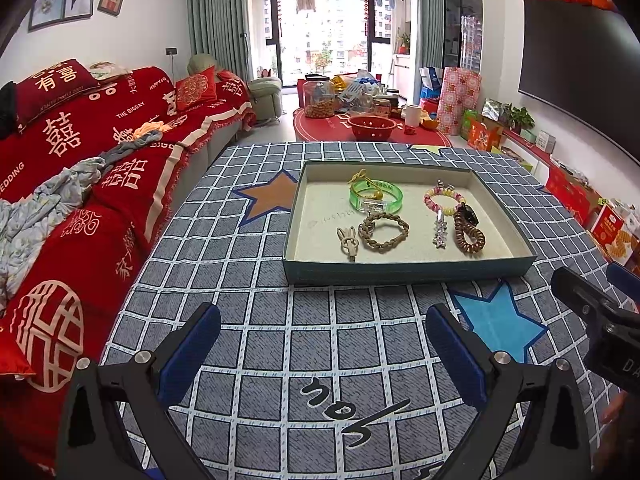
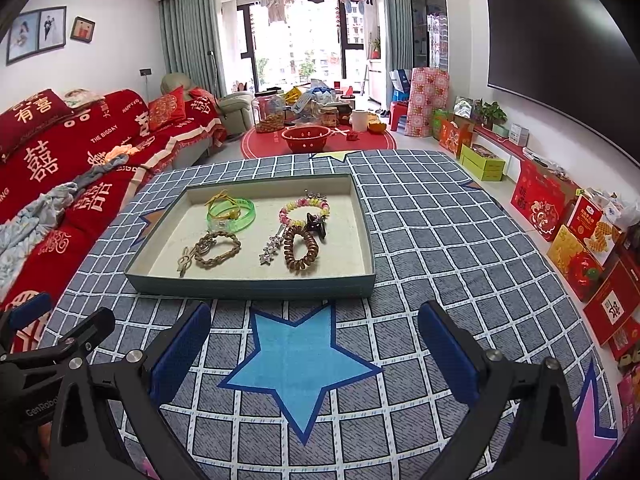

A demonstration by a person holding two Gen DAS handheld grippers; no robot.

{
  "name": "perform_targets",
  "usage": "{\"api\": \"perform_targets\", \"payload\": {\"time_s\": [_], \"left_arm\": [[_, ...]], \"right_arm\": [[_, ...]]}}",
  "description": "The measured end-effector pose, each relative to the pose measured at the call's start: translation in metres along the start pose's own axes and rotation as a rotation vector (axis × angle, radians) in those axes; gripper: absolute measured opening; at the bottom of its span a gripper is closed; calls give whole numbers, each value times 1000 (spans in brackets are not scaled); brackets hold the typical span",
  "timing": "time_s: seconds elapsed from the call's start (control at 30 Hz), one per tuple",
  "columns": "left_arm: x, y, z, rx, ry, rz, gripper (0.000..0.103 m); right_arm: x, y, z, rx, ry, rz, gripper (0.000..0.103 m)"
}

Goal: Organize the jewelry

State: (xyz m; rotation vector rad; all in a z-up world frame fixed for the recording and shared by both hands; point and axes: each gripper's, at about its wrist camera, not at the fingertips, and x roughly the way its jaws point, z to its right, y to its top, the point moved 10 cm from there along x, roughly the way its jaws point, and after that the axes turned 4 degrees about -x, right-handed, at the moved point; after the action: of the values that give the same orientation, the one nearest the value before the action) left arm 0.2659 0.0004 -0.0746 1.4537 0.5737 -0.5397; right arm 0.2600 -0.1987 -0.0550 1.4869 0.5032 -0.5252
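A shallow teal box tray (image 1: 404,270) (image 2: 252,286) with a beige lining sits on the checked tablecloth. In it lie a green bangle (image 1: 376,196) (image 2: 232,213), a braided brown bracelet (image 1: 385,231) (image 2: 218,249), a beaded pastel bracelet (image 1: 442,199) (image 2: 304,210), a brown coil hair tie (image 1: 469,236) (image 2: 301,252), a silver star clip (image 1: 440,229) (image 2: 274,245), a black claw clip (image 1: 468,213) (image 2: 317,224) and a beige rabbit clip (image 1: 349,243) (image 2: 185,263). My left gripper (image 1: 323,344) and right gripper (image 2: 314,344) are both open and empty, in front of the tray.
The table is covered by a blue checked cloth with star prints (image 2: 296,360). A red-covered sofa (image 1: 80,184) runs along the left. Gift boxes (image 2: 580,240) line the right wall under a TV. A red round table (image 1: 368,124) with jars stands beyond.
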Motion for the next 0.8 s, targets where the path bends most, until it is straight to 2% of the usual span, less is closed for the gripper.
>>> {"api": "perform_targets", "payload": {"time_s": [0.8], "left_arm": [[-2, -1, 0, 8, 6, 1, 103]], "right_arm": [[0, -1, -1, 2, 1, 0, 103]]}}
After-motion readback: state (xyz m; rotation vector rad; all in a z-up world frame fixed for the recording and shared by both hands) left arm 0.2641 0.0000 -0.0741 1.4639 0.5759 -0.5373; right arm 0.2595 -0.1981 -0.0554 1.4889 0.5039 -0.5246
